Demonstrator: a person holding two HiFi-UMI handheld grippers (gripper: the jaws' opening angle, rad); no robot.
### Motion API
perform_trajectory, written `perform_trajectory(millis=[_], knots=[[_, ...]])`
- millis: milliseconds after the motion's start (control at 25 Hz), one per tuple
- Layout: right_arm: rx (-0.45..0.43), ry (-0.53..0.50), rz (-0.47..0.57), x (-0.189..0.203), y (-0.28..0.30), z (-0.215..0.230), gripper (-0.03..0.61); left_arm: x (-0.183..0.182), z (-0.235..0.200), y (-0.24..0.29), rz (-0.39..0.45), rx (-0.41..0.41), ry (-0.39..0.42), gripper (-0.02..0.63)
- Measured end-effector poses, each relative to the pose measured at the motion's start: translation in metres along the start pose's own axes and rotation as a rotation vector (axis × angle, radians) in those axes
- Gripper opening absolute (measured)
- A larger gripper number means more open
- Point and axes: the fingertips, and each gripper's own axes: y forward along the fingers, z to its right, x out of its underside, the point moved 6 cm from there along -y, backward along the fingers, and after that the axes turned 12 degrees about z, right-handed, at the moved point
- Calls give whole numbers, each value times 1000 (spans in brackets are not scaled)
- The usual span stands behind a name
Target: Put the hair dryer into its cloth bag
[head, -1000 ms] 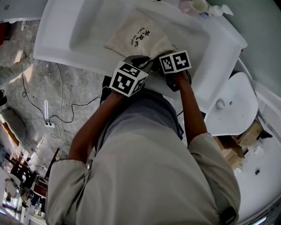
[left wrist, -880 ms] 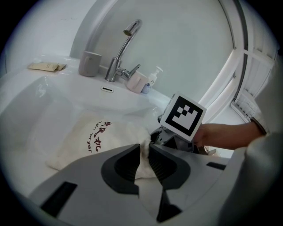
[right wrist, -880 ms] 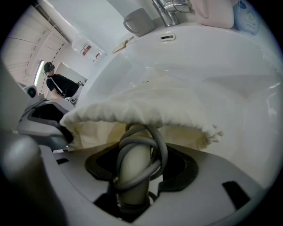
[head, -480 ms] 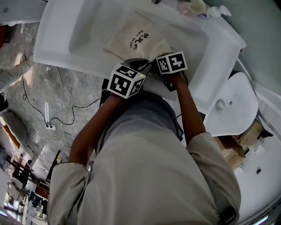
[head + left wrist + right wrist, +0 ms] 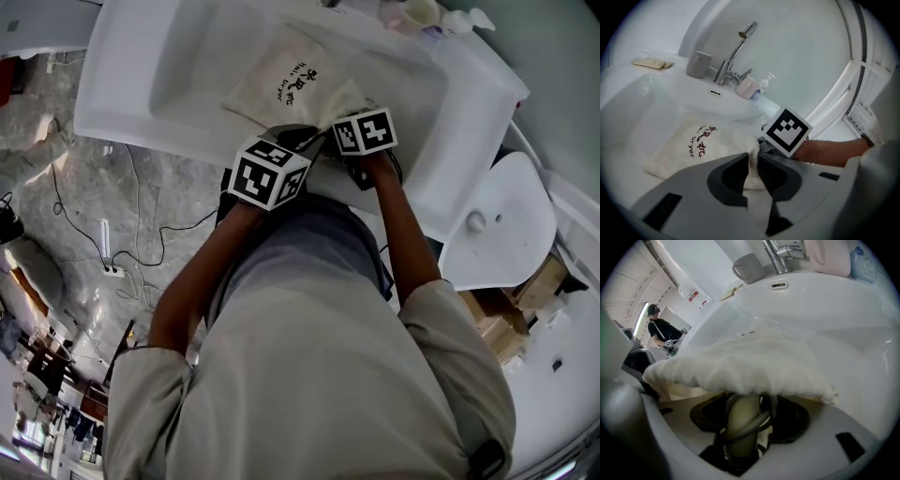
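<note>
The left gripper (image 5: 752, 164) is pinching the mouth edge of the cloth bag (image 5: 689, 147) and lifting it, so that the opening is not collapsing. The right gripper (image 5: 745, 411) is clamping the handle of the hair dryer (image 5: 740, 423) with its cord looped around; the rest is probably sitting inside the bag, which is lying in the sink (image 5: 647, 103)

change | right tongs (image 5: 744, 408) edged slightly leftward | now nearer left tongs (image 5: 753, 165)
</note>
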Motion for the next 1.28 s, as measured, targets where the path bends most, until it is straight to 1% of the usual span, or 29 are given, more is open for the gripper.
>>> perform_trajectory(millis=[240,520,760,960,1160,1240,1280], knots=[[-14,-24,26,-2,6,0,253,2,-1,0,-2,-5,-5,66],[-11,-34,54,-4,14,6,253,3,2,4,-7,-6,-11,66],[-36,-44,73,-6,19,5,253,3,4,4,-14,-11,-10,64],[-48,-62,93,-6,27,11,253,7,6,11,-31,-13,31,60],[-70,-79,117,-2,35,14,253,11,4,14,-39,-9,0,57],[-87,-63,129,-3,38,15,253,10,4,16,-43,-5,-1,54],[-97,-49,133,-3,39,16,253,11,5,16,-45,-2,0,40]])
